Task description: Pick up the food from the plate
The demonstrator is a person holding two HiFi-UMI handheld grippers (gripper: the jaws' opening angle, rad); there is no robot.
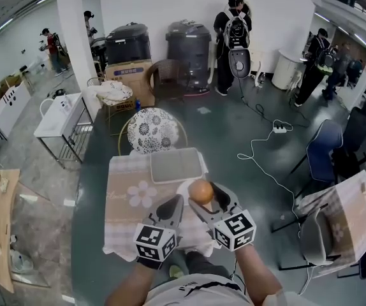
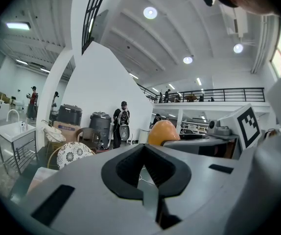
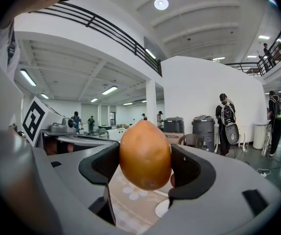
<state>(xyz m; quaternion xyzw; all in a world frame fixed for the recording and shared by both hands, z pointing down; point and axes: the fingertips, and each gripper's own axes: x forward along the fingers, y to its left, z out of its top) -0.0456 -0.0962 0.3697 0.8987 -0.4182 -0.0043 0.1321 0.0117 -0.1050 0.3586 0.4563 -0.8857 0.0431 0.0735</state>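
An orange-brown, egg-shaped piece of food point(image 1: 201, 190) is held above the table, and my right gripper point(image 1: 204, 196) is shut on it. The right gripper view shows the food point(image 3: 145, 154) pressed between both dark pads point(image 3: 192, 168). Below it lies a white plate point(image 1: 184, 189), seen as a small white patch point(image 3: 163, 207) under the jaws. My left gripper point(image 1: 177, 201) is just left of the food, its jaws shut with nothing between them point(image 2: 145, 153). From the left gripper view the food point(image 2: 163, 132) and the right gripper point(image 2: 214, 142) show to the right.
The table carries a checked cloth with a floral runner point(image 1: 135, 196) and a grey tray point(image 1: 175, 164) at its far side. A patterned round chair point(image 1: 152, 130) stands behind the table. A white cable point(image 1: 259, 152) runs on the floor; chairs point(image 1: 326, 152) stand at the right.
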